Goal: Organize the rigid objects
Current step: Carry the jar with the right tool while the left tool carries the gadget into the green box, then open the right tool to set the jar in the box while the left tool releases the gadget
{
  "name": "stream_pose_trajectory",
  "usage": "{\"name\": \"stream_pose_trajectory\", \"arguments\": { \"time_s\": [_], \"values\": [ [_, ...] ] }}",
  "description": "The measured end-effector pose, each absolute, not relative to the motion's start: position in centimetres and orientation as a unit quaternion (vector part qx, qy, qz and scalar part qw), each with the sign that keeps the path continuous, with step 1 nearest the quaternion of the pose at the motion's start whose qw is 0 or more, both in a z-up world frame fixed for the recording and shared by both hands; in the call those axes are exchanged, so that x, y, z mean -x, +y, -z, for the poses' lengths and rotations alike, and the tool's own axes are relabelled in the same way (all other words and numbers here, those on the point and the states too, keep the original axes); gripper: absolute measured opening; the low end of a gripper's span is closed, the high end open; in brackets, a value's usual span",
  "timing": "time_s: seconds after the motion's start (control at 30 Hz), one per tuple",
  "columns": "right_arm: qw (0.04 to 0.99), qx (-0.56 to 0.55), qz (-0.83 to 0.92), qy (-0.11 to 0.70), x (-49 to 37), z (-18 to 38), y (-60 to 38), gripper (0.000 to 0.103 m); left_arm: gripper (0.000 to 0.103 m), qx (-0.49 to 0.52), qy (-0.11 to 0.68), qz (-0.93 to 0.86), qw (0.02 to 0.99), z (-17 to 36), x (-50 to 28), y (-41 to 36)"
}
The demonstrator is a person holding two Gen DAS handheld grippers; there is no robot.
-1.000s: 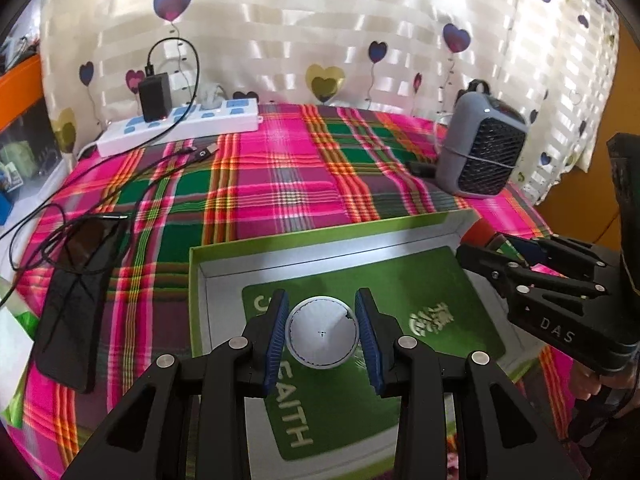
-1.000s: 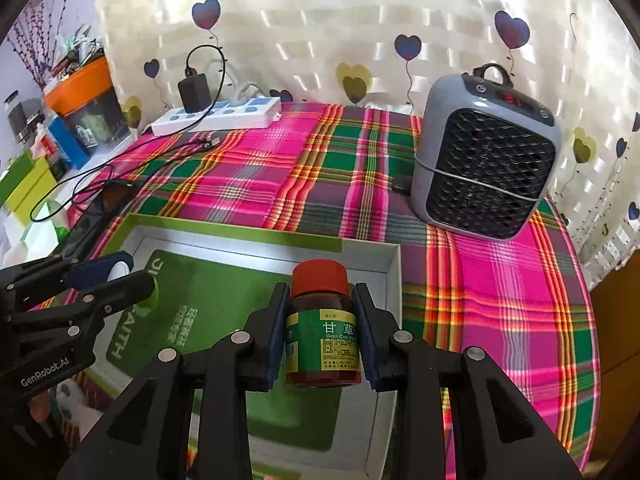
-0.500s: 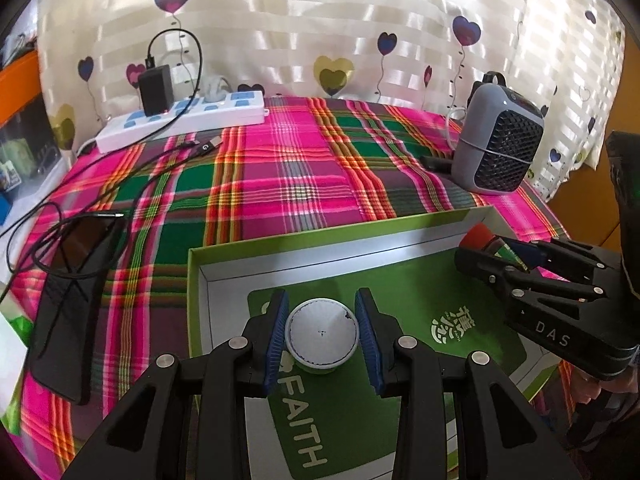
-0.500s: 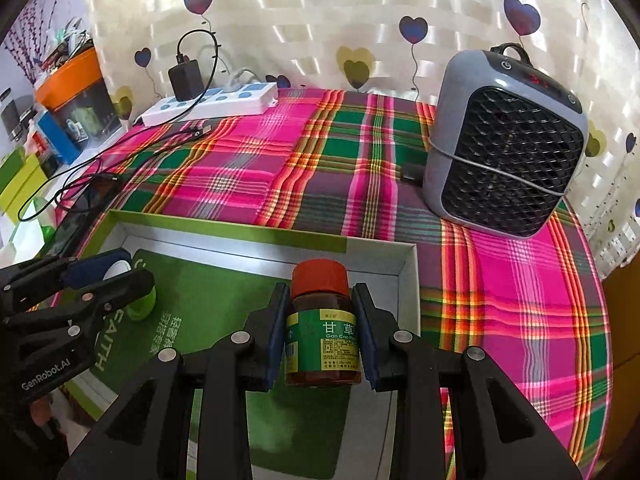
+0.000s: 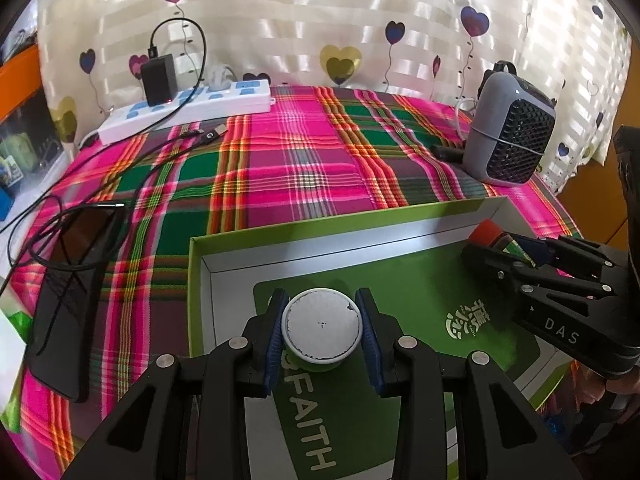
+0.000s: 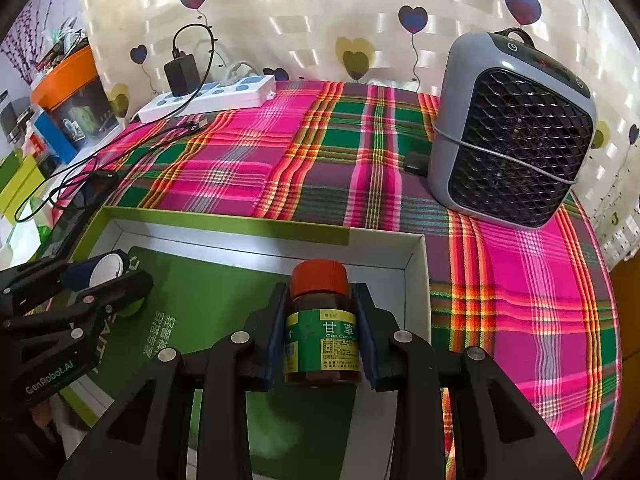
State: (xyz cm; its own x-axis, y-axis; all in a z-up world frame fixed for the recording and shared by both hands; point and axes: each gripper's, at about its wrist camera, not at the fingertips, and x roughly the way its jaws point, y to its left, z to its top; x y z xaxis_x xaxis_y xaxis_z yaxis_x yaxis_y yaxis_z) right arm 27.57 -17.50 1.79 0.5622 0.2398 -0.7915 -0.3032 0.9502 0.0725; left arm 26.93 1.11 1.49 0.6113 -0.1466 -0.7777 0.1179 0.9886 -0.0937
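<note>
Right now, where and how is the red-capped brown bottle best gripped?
Grip the brown bottle across its round labelled body, below the red cap, coming from the near side with a pad on each flank. It stands upright over the green box, as the right tongs hold it.

Pink-green plaid cloth (image 5: 304,168), green-rimmed box (image 5: 320,226), red-capped brown bottle (image 6: 322,320)

My left gripper (image 5: 322,326) holds a jar (image 5: 322,325) over the box (image 5: 280,240); my right gripper (image 6: 321,334), at three o'clock, holds a bottle (image 6: 320,332); heater (image 6: 508,132) at one o'clock.
</note>
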Motion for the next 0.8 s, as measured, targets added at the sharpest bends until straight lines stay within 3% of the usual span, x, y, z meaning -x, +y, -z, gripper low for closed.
{"name": "stream_pose_trajectory", "arguments": {
  "time_s": [0.33, 0.57, 0.8],
  "values": [
    [0.885, 0.020, -0.150, 0.440, -27.53, -1.90, -17.84, 0.034, 0.033, 0.013, 0.437, 0.071, 0.897, -1.54, -26.95, 1.08],
    [0.890, 0.012, -0.152, 0.430, -27.35, -2.23, -17.91, 0.051, 0.039, 0.015, 0.433, 0.069, 0.899, -1.69, -26.89, 1.33],
    [0.891, 0.006, -0.147, 0.429, -27.32, -2.30, -18.12, 0.051, 0.041, 0.013, 0.428, 0.065, 0.901, -2.06, -26.59, 1.40]
  ]
}}
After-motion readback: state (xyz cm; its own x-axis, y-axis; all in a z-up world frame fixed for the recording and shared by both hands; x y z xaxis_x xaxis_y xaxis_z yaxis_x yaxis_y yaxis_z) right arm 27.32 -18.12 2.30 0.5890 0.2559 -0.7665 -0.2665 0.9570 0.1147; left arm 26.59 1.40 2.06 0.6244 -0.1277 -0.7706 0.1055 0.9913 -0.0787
